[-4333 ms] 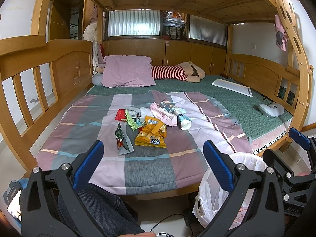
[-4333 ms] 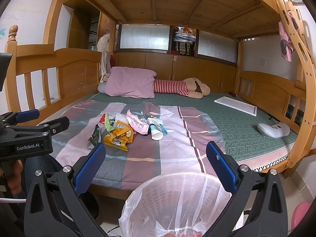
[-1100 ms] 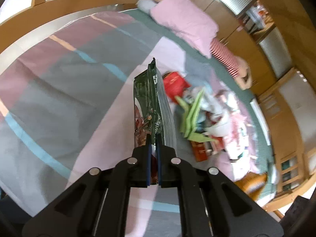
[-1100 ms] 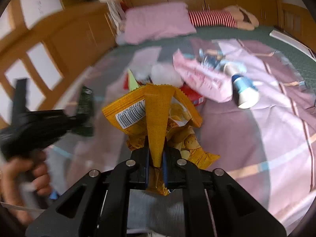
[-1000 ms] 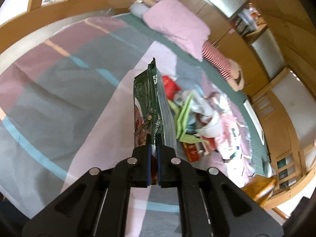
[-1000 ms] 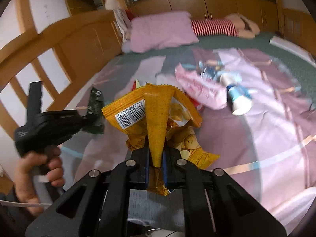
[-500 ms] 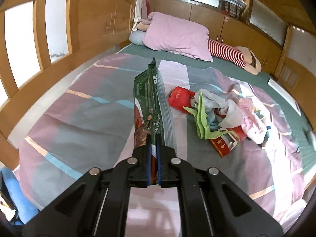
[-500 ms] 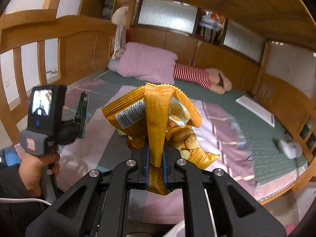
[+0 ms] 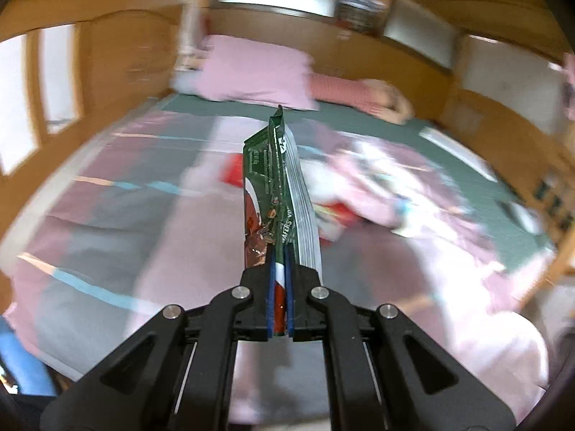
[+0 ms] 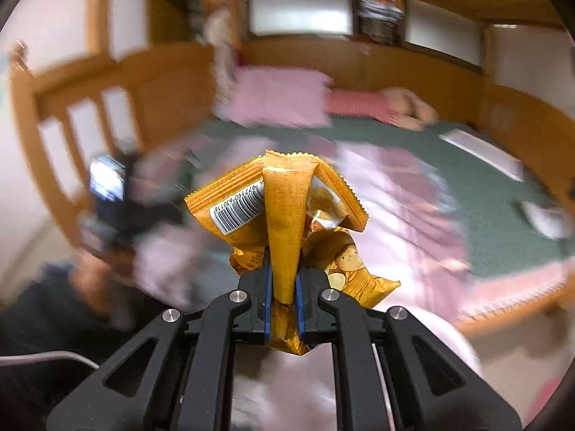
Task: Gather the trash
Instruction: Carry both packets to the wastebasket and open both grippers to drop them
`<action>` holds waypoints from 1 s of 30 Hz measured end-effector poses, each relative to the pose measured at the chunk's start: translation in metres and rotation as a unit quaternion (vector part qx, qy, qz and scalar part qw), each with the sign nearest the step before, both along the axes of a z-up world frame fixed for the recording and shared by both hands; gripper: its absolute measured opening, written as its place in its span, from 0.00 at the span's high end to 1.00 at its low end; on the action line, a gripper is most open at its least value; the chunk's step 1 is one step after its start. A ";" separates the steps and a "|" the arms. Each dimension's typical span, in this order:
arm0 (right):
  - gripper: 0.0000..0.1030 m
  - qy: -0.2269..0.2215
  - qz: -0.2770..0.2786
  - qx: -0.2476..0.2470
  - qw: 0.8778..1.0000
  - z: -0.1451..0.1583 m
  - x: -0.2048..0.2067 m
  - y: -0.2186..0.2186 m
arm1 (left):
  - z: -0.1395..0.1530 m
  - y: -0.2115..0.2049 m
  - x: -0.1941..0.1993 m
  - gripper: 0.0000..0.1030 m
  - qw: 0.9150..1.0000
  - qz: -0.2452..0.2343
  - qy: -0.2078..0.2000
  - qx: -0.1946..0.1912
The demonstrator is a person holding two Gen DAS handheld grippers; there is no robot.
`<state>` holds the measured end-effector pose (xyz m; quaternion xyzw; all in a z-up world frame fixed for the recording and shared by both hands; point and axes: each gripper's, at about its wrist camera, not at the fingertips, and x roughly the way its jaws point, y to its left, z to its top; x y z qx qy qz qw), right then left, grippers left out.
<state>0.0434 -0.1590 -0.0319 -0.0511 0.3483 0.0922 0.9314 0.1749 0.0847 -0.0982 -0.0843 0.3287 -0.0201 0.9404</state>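
While both views are smeared by motion blur, the room still reads as a wooden bunk bed frame point(image 9: 118, 54) with slatted side rails, a plank underside overhead, and frosted panels above a run of brown cabinet doors at the far end. The sleeping surface is a green mat point(image 9: 481, 179) partly covered by a pink, grey and mauve striped blanket point(image 9: 118, 212) with thin blue and orange lines. A pink pillow point(image 9: 255, 72) lies at the head, with a red-and-white striped soft toy point(image 9: 345, 89) just beside it. A loose heap of leftover wrappers point(image 9: 345, 194), red, white and pink, lies on the blanket, too blurred to tell apart. The left gripper point(image 9: 279, 269) is clamped on the lower end of a dark green wafer packet point(image 9: 276, 186), held upright above the blanket; the word "WAFERS" can be read along its side. The right gripper point(image 10: 284, 280) is pinched tight on a crumpled orange snack bag point(image 10: 284, 204) with a white barcode label reading roughly "9771906…30116"; round snack pictures show lower down. In the right wrist view, a white bin liner point(image 10: 449, 337) shows pale below the bag.
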 end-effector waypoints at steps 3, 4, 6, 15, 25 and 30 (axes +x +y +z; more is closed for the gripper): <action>0.89 0.054 -0.062 -0.003 0.997 -0.029 -0.002 -0.039 | 0.010 -0.037 -0.018 0.95 0.996 -0.087 -0.001 -0.026; 0.89 0.066 -0.077 -0.004 0.995 -0.037 -0.003 -0.048 | 0.014 -0.054 -0.026 0.95 0.992 -0.125 -0.003 -0.029; 0.87 0.097 -0.105 -0.005 0.990 -0.055 -0.003 -0.062 | 0.018 -0.077 -0.034 0.95 0.983 -0.178 0.000 -0.035; 0.33 0.019 -0.116 0.019 0.993 -0.043 -0.028 -0.076 | 0.008 -0.162 -0.069 0.94 0.926 -0.373 0.032 -0.048; 0.22 -0.086 -0.089 0.050 0.991 -0.016 -0.049 -0.094 | -0.002 -0.180 -0.065 0.30 0.936 -0.346 0.062 -0.007; 0.22 -0.078 -0.078 0.102 0.989 -0.010 -0.019 -0.087 | 0.005 -0.109 -0.009 0.27 0.985 -0.163 0.048 0.038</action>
